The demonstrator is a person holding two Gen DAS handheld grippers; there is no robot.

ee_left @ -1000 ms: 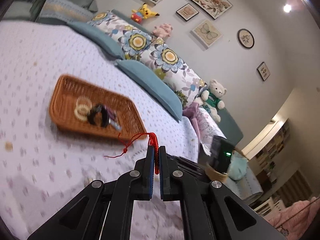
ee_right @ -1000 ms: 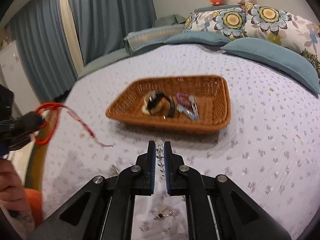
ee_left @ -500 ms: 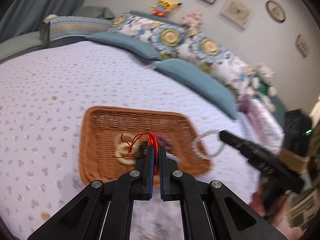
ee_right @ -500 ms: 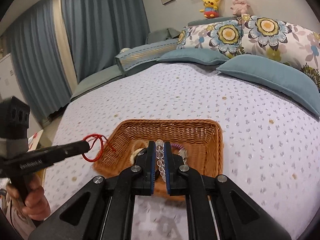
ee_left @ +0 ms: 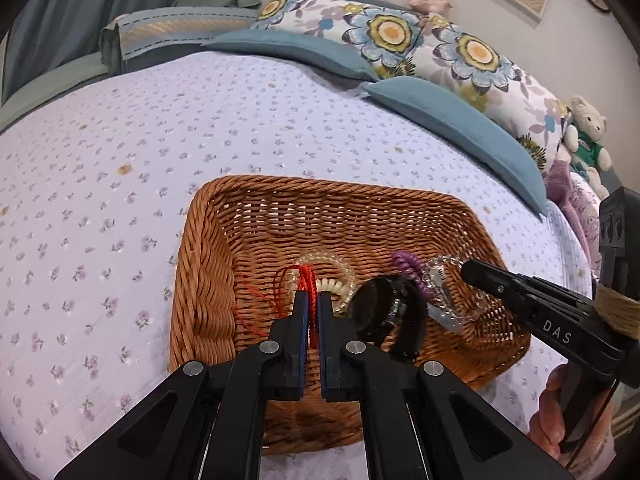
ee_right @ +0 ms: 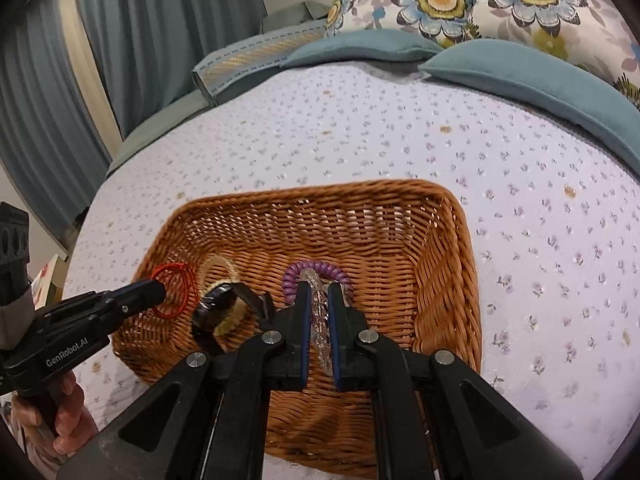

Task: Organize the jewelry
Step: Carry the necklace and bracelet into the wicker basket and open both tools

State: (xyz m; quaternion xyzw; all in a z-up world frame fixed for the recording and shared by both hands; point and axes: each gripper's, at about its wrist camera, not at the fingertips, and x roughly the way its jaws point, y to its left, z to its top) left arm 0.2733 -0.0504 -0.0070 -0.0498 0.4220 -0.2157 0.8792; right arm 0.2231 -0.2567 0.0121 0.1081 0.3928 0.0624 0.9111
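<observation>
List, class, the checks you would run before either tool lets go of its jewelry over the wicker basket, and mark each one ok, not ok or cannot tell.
1. Left tool grips red cord bracelet: ok.
2. Right tool grips clear bead bracelet: ok.
3. Both tools over wicker basket: ok.
4. Red cord's loose strands inside the rim: ok.
5. Clear beads touching basket floor: cannot tell.
6. Black watch clear of both drops: not ok, it lies between them.

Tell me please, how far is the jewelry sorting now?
Done: a watch, a purple coil and a pale bead bracelet lie in the basket. In hand: the left gripper holds a red cord and the right gripper a clear bead bracelet, both over the basket. Left: release both.
</observation>
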